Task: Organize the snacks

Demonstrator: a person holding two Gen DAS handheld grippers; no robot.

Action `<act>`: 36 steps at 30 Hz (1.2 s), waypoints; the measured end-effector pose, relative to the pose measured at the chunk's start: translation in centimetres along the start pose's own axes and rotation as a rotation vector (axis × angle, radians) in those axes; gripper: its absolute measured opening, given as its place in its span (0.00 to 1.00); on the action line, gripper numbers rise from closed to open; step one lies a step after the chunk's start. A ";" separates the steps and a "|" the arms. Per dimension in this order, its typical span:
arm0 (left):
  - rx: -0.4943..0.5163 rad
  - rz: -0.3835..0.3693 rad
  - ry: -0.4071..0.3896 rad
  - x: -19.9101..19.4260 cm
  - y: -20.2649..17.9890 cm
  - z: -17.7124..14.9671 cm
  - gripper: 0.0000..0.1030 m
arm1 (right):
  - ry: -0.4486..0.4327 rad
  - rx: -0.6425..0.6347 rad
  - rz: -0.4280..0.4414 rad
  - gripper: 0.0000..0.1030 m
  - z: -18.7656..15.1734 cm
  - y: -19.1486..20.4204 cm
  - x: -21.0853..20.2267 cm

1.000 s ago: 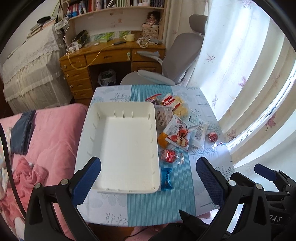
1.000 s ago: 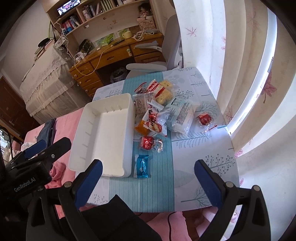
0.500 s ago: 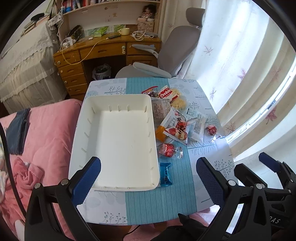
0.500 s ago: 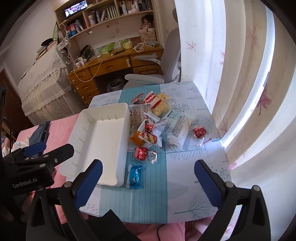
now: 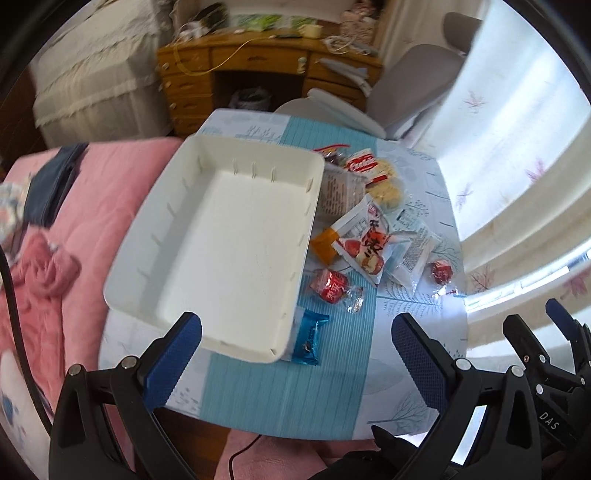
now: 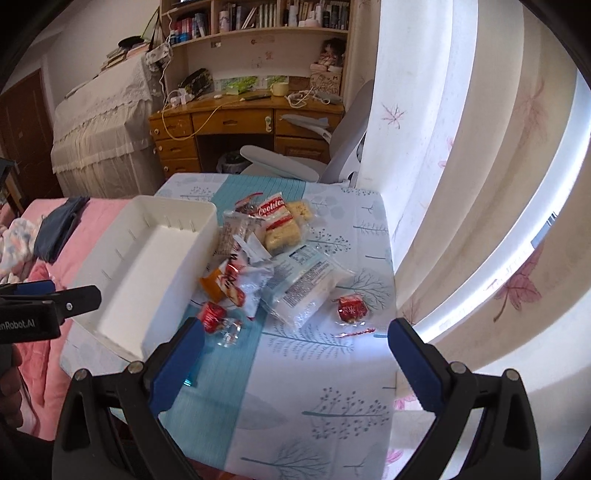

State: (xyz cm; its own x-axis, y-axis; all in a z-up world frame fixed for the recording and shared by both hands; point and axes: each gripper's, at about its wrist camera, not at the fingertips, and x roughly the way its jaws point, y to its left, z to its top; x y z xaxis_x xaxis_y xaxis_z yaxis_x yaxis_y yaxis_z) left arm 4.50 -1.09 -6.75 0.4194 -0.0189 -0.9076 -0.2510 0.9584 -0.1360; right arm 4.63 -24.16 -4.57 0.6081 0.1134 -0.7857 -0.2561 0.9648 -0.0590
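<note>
Both grippers, left gripper [image 5: 295,343] and right gripper [image 6: 295,345], gape wide, empty. We judge right nearer: red foil-wrapped candy [image 6: 213,316] lies right of empty white plastic tray [image 5: 229,236], ahead-left of right gripper.

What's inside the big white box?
Nothing yet. The white box shows only its bare white bottom and little ribs along the walls. All the snacks, like the blue packet, lie outside on the table. No corner of the box is hidden.

You are in a home bedroom-study. Evidence: bed with pink bedding [image 5: 85,229]; wooden desk [image 6: 243,125] with drawers; bookshelf [image 6: 258,18] of books above it; grey office chair [image 5: 402,85]; floral curtains [image 6: 461,155] at a bright window; small table [image 6: 332,387] under a patterned cloth.
</note>
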 end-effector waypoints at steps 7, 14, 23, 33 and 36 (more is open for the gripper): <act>-0.108 0.053 0.068 3.8 -0.9 -2.7 0.99 | 0.061 -0.001 0.066 0.97 -0.5 -4.2 5.1; -0.195 0.109 0.119 8.5 -0.9 -5.7 0.94 | 0.074 -0.016 0.049 0.97 -1.3 -7.2 11.1; -0.227 0.164 0.047 13.5 -0.5 -7.6 0.92 | 0.108 0.008 0.058 0.97 -2.7 -9.7 17.6; -0.253 0.146 0.059 16.5 0.4 -8.2 0.85 | 0.127 -0.063 0.069 0.90 -4.0 -9.5 21.2; -0.250 0.140 0.091 17.5 0.3 -8.5 0.79 | 0.126 -0.088 0.062 0.87 -4.2 -9.3 21.9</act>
State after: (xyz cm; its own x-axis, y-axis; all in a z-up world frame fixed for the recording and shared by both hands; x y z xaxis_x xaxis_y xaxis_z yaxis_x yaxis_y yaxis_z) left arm 4.33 -3.57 -26.08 0.2889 0.0722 -0.9546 -0.5125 0.8539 -0.0905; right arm 17.13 -31.62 -23.81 0.4917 0.1363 -0.8600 -0.3585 0.9318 -0.0573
